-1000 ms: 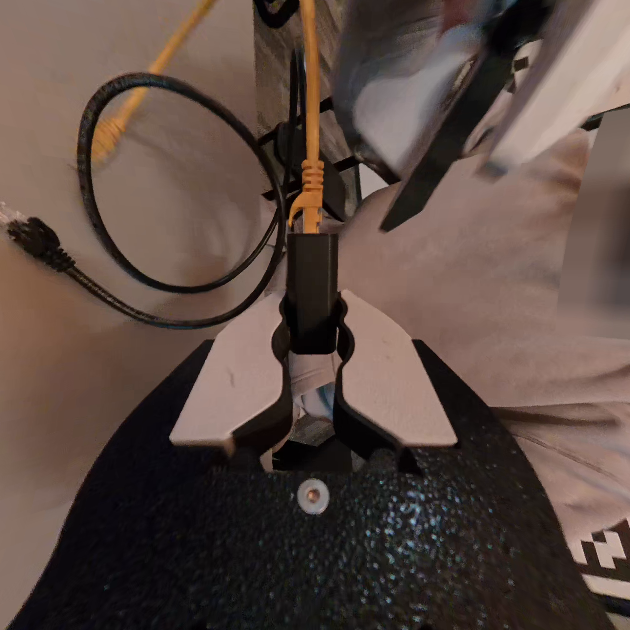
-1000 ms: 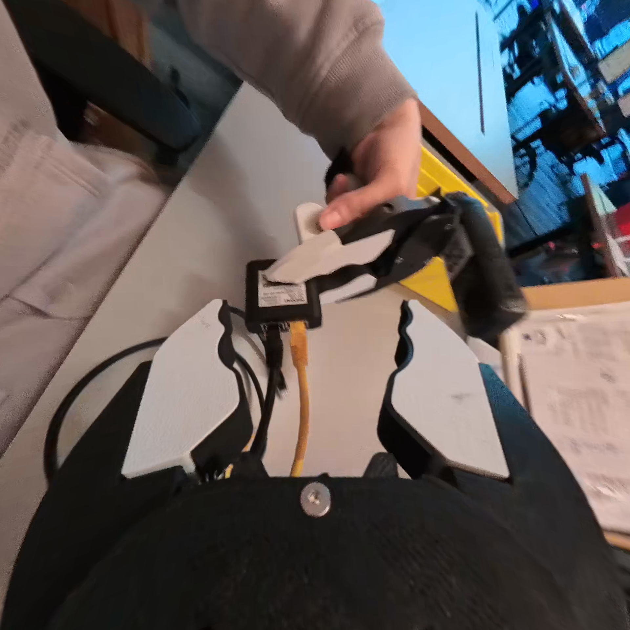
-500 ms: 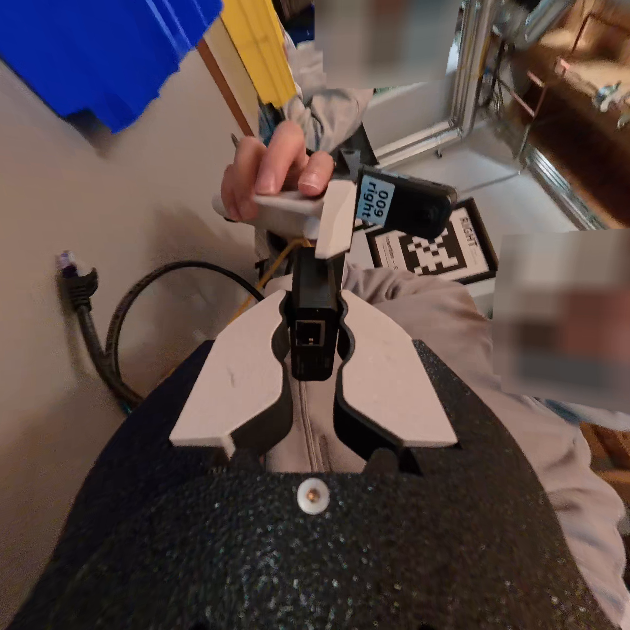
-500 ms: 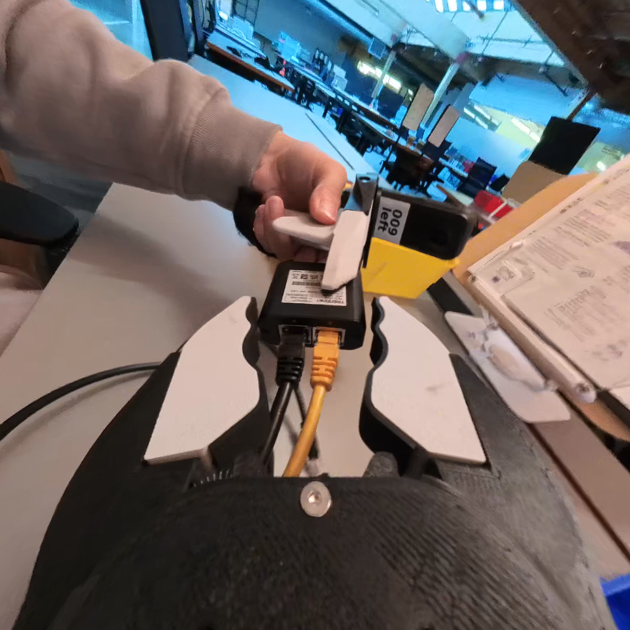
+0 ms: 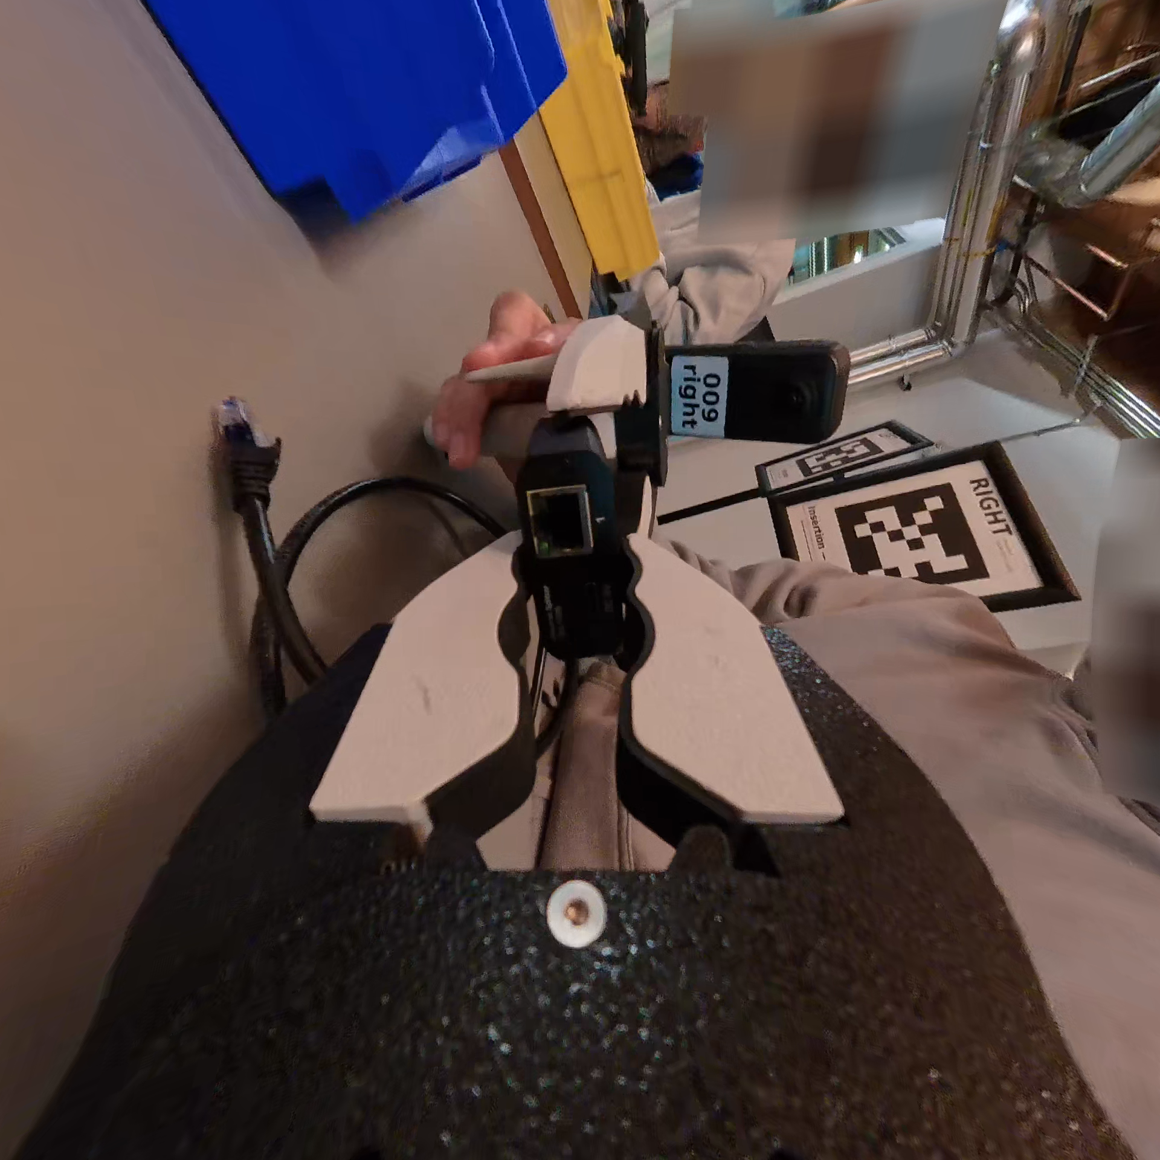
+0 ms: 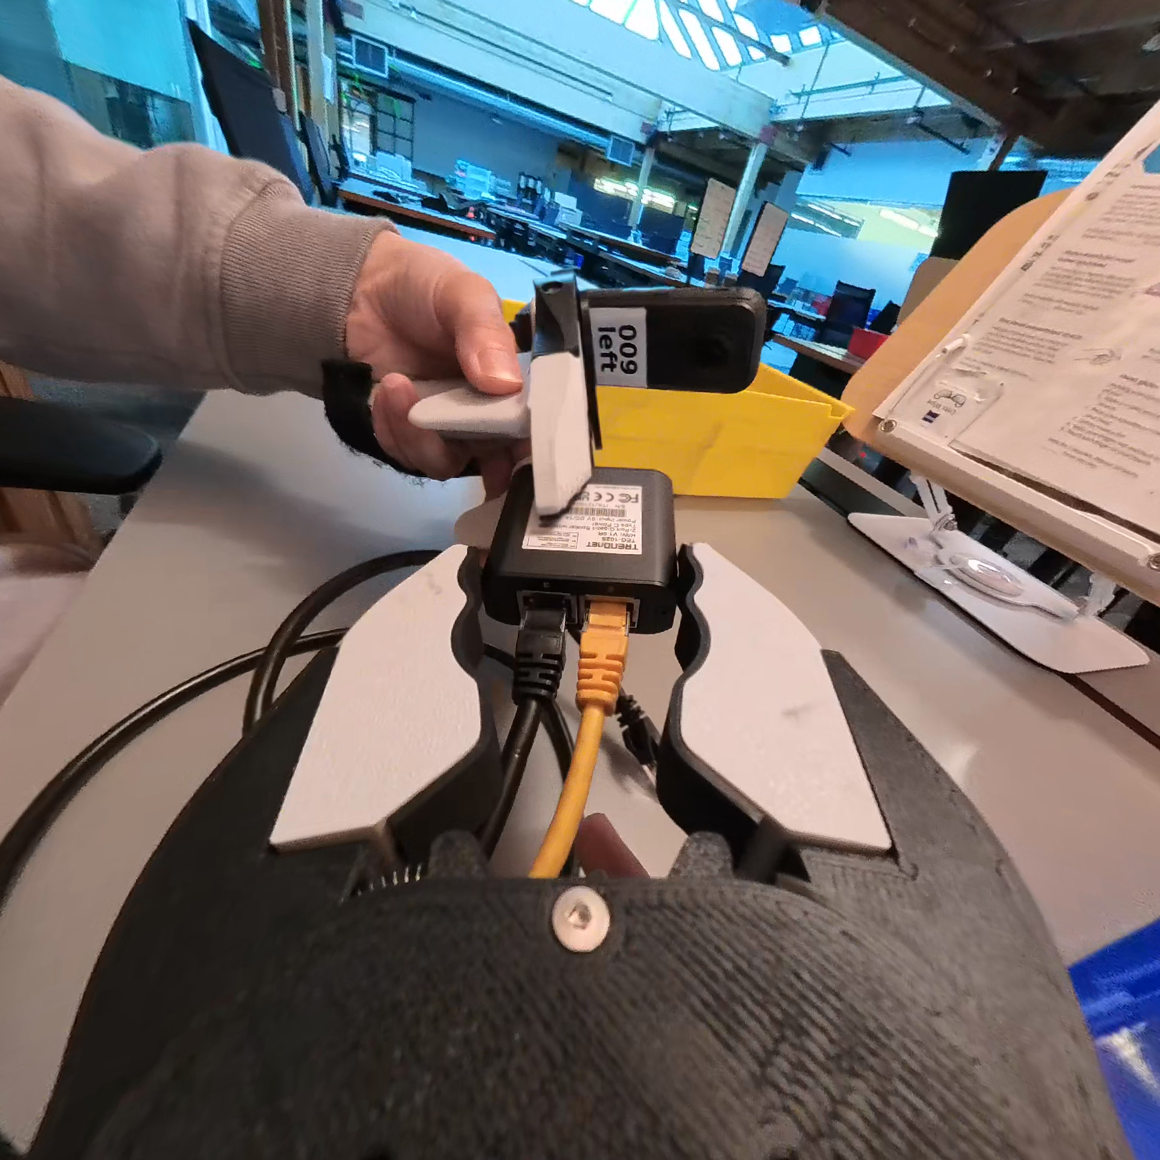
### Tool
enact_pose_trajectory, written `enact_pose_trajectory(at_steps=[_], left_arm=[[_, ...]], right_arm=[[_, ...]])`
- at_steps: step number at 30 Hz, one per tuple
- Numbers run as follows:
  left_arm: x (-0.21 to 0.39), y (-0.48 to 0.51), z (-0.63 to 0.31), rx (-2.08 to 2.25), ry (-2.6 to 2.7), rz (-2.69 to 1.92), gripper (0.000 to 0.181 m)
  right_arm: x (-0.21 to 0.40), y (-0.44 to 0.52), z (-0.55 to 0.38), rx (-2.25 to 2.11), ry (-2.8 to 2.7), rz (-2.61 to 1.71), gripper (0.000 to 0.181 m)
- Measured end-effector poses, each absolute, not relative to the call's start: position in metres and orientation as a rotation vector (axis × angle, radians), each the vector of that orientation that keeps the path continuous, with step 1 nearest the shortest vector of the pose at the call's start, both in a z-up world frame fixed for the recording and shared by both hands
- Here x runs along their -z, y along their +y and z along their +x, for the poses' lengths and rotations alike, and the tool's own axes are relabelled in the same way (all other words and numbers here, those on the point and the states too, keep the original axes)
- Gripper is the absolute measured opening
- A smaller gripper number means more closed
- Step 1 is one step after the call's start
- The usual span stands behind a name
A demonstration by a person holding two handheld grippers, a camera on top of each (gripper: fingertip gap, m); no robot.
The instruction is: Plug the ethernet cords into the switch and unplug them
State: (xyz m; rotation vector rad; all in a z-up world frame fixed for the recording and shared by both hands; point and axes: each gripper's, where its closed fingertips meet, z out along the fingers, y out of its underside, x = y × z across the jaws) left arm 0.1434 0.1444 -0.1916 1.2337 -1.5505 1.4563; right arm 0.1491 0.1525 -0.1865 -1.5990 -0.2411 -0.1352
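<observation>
The small black switch point(image 5: 584, 615) is held between my two grippers above the table. My left gripper point(image 5: 574, 565) is shut on its flat faces, and an empty port point(image 5: 560, 521) faces this camera. In the right wrist view the switch point(image 6: 596, 527) has a black cord point(image 6: 538, 653) and an orange cord point(image 6: 601, 659) plugged into its two near ports. My right gripper point(image 6: 577, 565) is closed against the switch's two sides. The left gripper's fingers point(image 6: 562, 439) clamp it from the far end. The black cord's other plug point(image 5: 241, 439) lies loose on the table.
A yellow bin point(image 6: 709, 433) stands behind the switch and a document stand point(image 6: 1036, 351) at the right. A blue bin point(image 5: 376, 94) and two framed marker cards point(image 5: 910, 540) are nearby. Black cable loops point(image 6: 282, 634) lie on the grey table point(image 6: 188, 502). A person's hands hold both grippers. Both grippers' tips are close together, under 4 cm apart.
My right gripper has moved forward and closed its fingers onto the switch's sides. The left gripper has kept its hold and tilted, so the empty port faces it more.
</observation>
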Motion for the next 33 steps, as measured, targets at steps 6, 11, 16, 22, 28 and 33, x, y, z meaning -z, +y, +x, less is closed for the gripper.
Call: enact_pose_trajectory(at_steps=[6, 11, 16, 22, 28, 33], left_arm=[[0.184, 0.14, 0.152, -1.702, -1.325, 1.23, 0.023], [0.178, 0.136, 0.162, -1.793, -1.08, 1.284, 0.023], [0.18, 0.139, 0.178, -1.863, -0.877, 1.408, 0.023], [0.182, 0.149, 0.187, -1.907, -0.695, 1.501, 0.023], [0.174, 0.148, 0.183, -1.948, -0.66, 1.625, 0.023], [0.167, 0.145, 0.182, -1.975, -0.631, 1.642, 0.023]], right_arm=[[0.182, 0.15, 0.154, 0.168, -0.207, -1.561, 0.062], [0.176, 0.145, 0.162, 0.073, -0.066, -1.539, 0.068], [0.175, 0.145, 0.164, 0.159, -0.042, -1.525, 0.07], [0.174, 0.137, 0.171, 0.19, 0.017, -1.52, 0.06], [0.181, 0.143, 0.174, 0.243, 0.018, -1.582, 0.061], [0.178, 0.144, 0.175, 0.268, 0.012, -1.555, 0.057]])
